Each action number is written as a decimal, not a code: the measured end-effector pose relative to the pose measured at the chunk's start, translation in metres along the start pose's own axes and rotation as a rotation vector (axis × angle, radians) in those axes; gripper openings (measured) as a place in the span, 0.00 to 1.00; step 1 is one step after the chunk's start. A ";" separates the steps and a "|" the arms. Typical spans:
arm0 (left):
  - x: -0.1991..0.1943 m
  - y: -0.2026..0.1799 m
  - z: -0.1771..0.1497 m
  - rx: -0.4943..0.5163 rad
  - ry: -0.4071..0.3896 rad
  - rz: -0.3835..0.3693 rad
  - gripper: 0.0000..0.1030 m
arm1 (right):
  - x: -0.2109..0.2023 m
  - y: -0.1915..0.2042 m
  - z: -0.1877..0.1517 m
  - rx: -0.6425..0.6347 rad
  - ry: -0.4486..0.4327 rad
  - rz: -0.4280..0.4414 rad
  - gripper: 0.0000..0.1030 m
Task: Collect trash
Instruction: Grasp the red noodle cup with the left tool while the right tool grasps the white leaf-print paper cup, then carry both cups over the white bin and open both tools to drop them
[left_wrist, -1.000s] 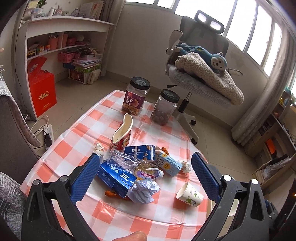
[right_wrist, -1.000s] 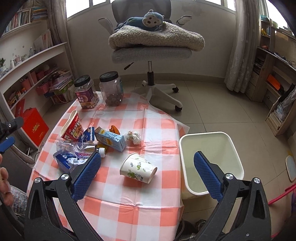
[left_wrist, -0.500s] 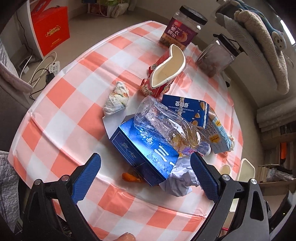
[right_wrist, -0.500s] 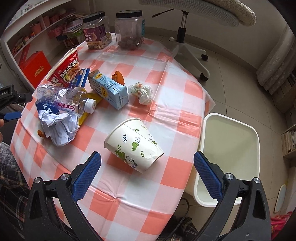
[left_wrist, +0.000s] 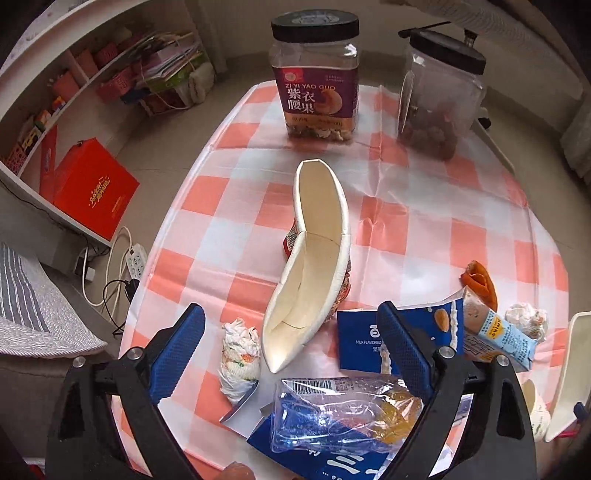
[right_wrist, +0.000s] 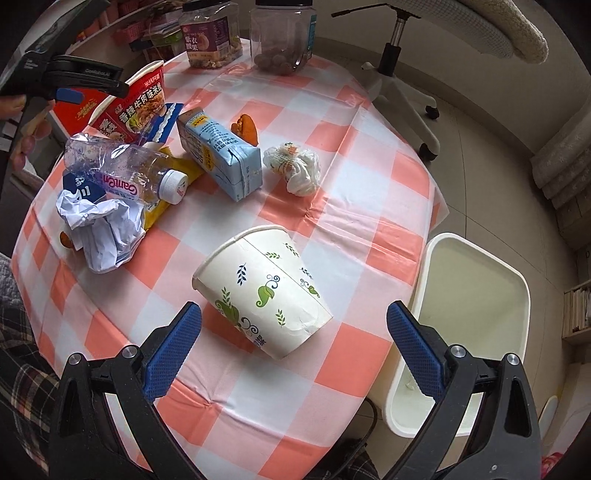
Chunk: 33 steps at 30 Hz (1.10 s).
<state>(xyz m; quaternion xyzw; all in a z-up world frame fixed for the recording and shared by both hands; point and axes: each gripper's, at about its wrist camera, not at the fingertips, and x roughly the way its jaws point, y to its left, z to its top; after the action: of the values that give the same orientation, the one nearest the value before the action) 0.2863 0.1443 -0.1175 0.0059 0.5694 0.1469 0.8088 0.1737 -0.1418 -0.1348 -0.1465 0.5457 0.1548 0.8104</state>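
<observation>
Over the checked tablecloth we hold both tools pointing steeply down. At nine o'clock of our left gripper lies a crumpled wrapper; its jaws, just narrowing, are still released around the flattened noodle cup, apparently not touching. Our right gripper is spread wide, unclenched, with the tipped paper cup at twelve o'clock. At three o'clock stands the white bin.
</observation>
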 end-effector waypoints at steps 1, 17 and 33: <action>0.013 -0.002 -0.001 0.011 0.025 0.013 0.68 | 0.005 0.002 0.000 -0.022 0.006 -0.003 0.93; -0.123 0.037 -0.052 -0.086 -0.290 -0.154 0.22 | 0.054 0.008 0.011 -0.003 0.091 0.096 0.60; -0.153 -0.023 -0.117 -0.038 -0.385 -0.412 0.21 | -0.040 -0.018 0.014 0.268 -0.245 0.019 0.57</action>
<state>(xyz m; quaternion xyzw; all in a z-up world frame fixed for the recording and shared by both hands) 0.1361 0.0662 -0.0219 -0.0973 0.3917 -0.0140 0.9148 0.1790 -0.1563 -0.0911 -0.0120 0.4599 0.1049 0.8817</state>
